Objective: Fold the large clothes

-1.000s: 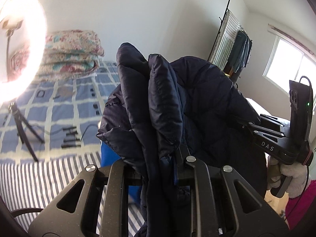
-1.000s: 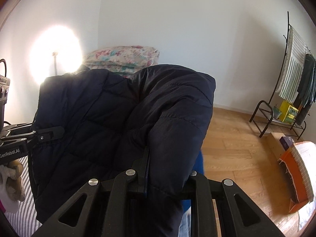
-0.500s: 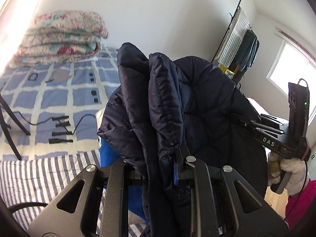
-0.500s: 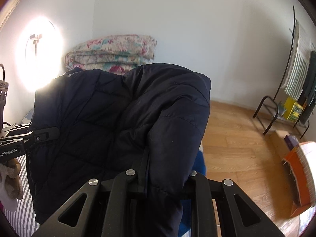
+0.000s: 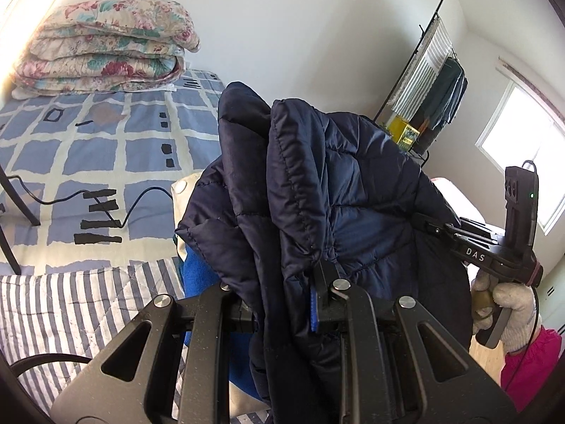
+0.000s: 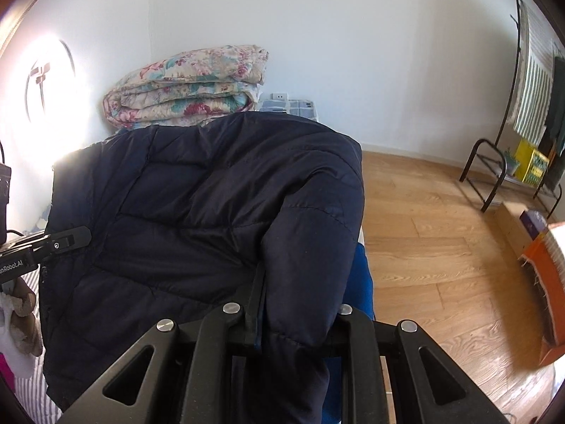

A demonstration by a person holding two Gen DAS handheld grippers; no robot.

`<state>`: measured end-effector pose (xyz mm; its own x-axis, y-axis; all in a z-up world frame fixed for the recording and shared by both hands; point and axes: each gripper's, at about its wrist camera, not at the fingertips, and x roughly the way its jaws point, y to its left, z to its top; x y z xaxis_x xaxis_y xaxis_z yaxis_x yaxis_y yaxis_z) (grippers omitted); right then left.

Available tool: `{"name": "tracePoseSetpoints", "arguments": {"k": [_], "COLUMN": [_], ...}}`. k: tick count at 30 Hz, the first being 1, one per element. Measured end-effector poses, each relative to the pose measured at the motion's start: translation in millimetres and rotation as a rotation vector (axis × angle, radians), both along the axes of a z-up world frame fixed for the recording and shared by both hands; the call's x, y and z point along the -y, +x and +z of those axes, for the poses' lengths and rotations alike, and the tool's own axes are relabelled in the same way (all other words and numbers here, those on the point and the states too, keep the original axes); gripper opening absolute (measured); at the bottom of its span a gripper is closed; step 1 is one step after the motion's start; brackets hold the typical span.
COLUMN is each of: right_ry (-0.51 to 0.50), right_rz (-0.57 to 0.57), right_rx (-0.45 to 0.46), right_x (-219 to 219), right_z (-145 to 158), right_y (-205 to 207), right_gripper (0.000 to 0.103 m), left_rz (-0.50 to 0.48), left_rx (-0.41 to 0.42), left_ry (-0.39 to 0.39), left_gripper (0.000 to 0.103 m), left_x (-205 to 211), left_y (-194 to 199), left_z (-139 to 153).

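From the left wrist view, the left gripper was clamped on a bunched edge of the dark quilted jacket, which hung in the air above the bed rather than lying on it; across the cloth the right gripper pinched the far edge, held by a gloved hand. Judging by that, the fold was only partly made: the jacket seemed doubled over between the two grips, but it had not been laid down or smoothed. A blue garment showed beneath, its shape mostly hidden by the jacket. From the right wrist view, the right gripper was closed on a thick roll of the jacket, and the left gripper bit the opposite edge at the frame's left. The jacket's lower part ran out of frame, so I could not tell where the sleeves or hem lay, nor how many layers were stacked. A folded floral quilt sat behind, by the wall.
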<state>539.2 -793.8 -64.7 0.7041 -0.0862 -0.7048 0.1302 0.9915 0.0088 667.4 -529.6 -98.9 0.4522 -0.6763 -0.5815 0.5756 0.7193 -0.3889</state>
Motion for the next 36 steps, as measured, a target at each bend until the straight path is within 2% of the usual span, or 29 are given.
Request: {"name": "tracePoseSetpoints", "arguments": {"k": [3,10,13,19,21,22,23,26,30,31,32,36], "right_ry": [0.003,0.053,0.053,0.024,0.003,-0.012,-0.030,-0.053,-0.104,-0.100,-0.085,-0.077], "right_rz": [-0.004,-0.008,-0.019,-0.040,-0.044,-0.048,-0.056,-0.086,-0.165,-0.171,-0.170,-0.169], "right_rx": [-0.002,0.006,-0.001,-0.012,-0.019,-0.024,-0.028,-0.031,-0.015,0.001,0.012,0.013], "right_x": [2.9,7.6,9.2,7.3,4.0,2.5,1.3,1.0,3.8,5.0,6.2,6.0], "right_z": [-2.4,-5.1,-7.2,-7.8,-7.7,-7.5,-7.8,-6.5,0.4,4.1,7.2,16.7], "right_y": [-2.2,-3.3,-3.9,-3.1,-0.5,1.3,2.6,2.7,-3.7,-6.8,-9.1,-14.7], "right_gripper": [0.017,0.020,0.023,0.027,0.029,0.031,0.032,0.044,0.083,0.088,0.088,0.088], "left_rz": [-0.002,0.027,0.059,0.085,0.112,0.128,0.140,0.144,0.147,0.145,0.142,0.140], "left_rx": [0.012,-0.042,-0.064,-0.043,-0.049,-0.052,-0.055,-0.062,-0.055,-0.053,-0.054,-0.054], "left_ry": [0.012,-0.010,-0.015,0.025,0.042,0.048,0.049,0.044,0.042,0.044,0.049,0.057], "left_gripper": [0.018,0.022,0.033,0.042,0.052,0.061,0.066,0.069,0.075,0.078,0.081,0.082], "left_x": [2.6,0.0,-5.6,-8.8,-10.4,-12.1,-14.4,-19.8,-24.2,-24.0,-23.9,-25.0], "left_y": [-1.2,1.6,5.2,5.5,7.0,7.9,8.7,8.8,6.3,5.7,4.6,-2.8], "left_z": [-0.2,-6.0,-9.0,-11.3,-13.1,-14.1,-14.9,-15.0,-10.3,-9.4,-8.0,-2.6]}}
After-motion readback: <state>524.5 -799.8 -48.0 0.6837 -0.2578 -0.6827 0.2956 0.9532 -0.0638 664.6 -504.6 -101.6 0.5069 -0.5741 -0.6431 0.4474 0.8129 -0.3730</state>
